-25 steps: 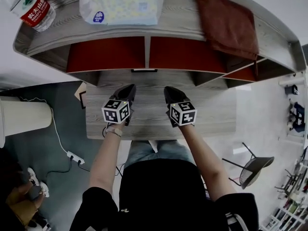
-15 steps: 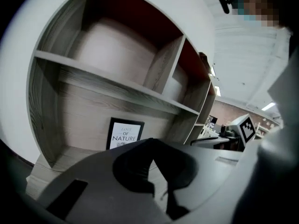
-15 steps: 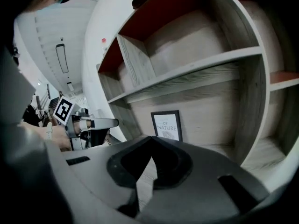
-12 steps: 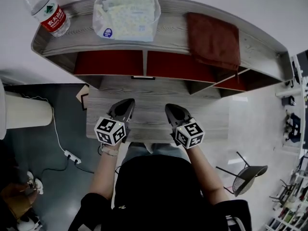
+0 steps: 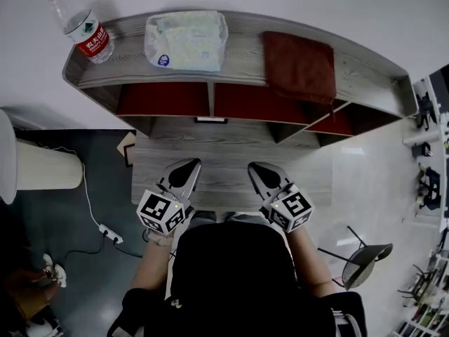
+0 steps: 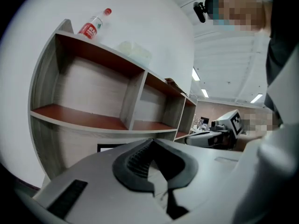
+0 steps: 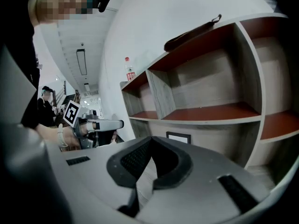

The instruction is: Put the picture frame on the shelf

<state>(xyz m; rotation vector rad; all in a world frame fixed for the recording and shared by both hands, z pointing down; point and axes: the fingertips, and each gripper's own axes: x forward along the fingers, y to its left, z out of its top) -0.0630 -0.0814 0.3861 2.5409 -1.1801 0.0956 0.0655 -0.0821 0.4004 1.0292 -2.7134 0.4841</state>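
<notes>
Water bottle (image 5: 78, 23), tissue pack (image 5: 185, 41), brown cloth (image 5: 298, 65), set apart

Black shirt (image 5: 231, 272); grey left claw (image 5: 191, 163), right claw (image 5: 255, 167).

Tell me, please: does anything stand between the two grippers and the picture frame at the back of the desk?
Nothing visible does. Only bare desk top lies between the left gripper, the right gripper and the picture frame, which stands at the back, below the shelf. Both grippers are shut and empty.
</notes>
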